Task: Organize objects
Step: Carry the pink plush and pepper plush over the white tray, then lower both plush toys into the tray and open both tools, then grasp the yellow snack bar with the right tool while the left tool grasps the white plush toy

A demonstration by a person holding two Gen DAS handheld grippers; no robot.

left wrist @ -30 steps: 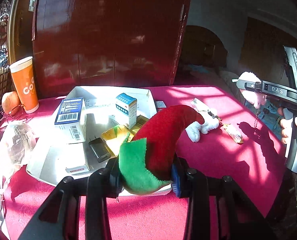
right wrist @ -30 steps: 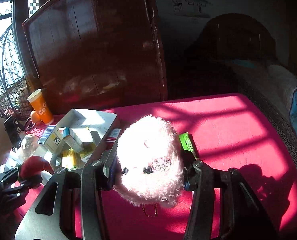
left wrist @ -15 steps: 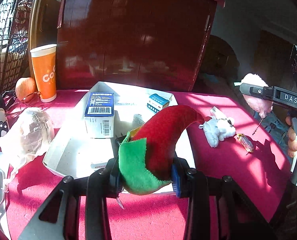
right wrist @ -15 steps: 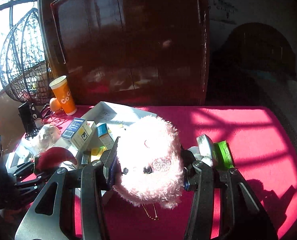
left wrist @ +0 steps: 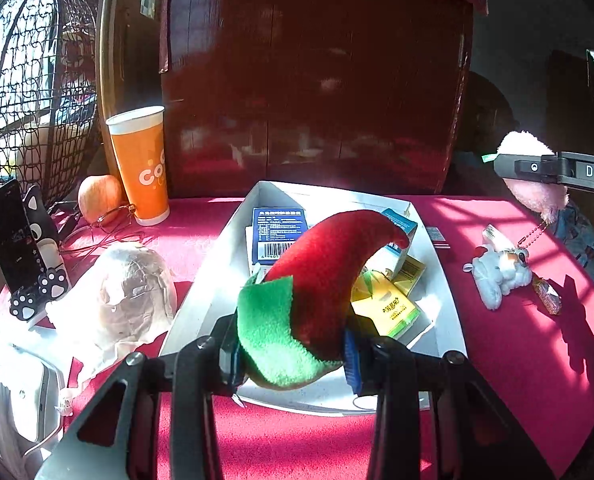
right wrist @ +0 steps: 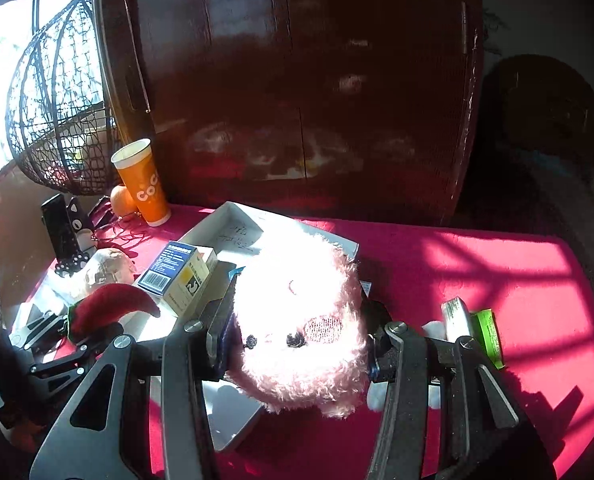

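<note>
The red-and-green plush chilli (left wrist: 313, 292) is clamped in the left gripper (left wrist: 291, 356) above the near end of the white tray (left wrist: 225, 264); the pink plush (right wrist: 297, 320) is clamped in the right gripper (right wrist: 297, 356) at the tray's right. Each should be lowered onto bare tray floor, clear of the boxes (left wrist: 385, 308), before release

Strong sun from window (right wrist: 21, 52) at upper left, blown out white there. Grid-shaped light patches and bars of shadow across red tablecloth (right wrist: 509, 280). Pink plush (right wrist: 301, 320) overexposed on top, fur detail lost. White tray (left wrist: 225, 280) glaring, hard-edged shadows inside. Dark wooden cabinet (left wrist: 317, 80) dim, with smeared reflections. Right side of room nearly black. Fisheye bending at edges, corners vignetted. Slight softness in right wrist view; left wrist view sharper. Long dark shadows on cloth at right.
</note>
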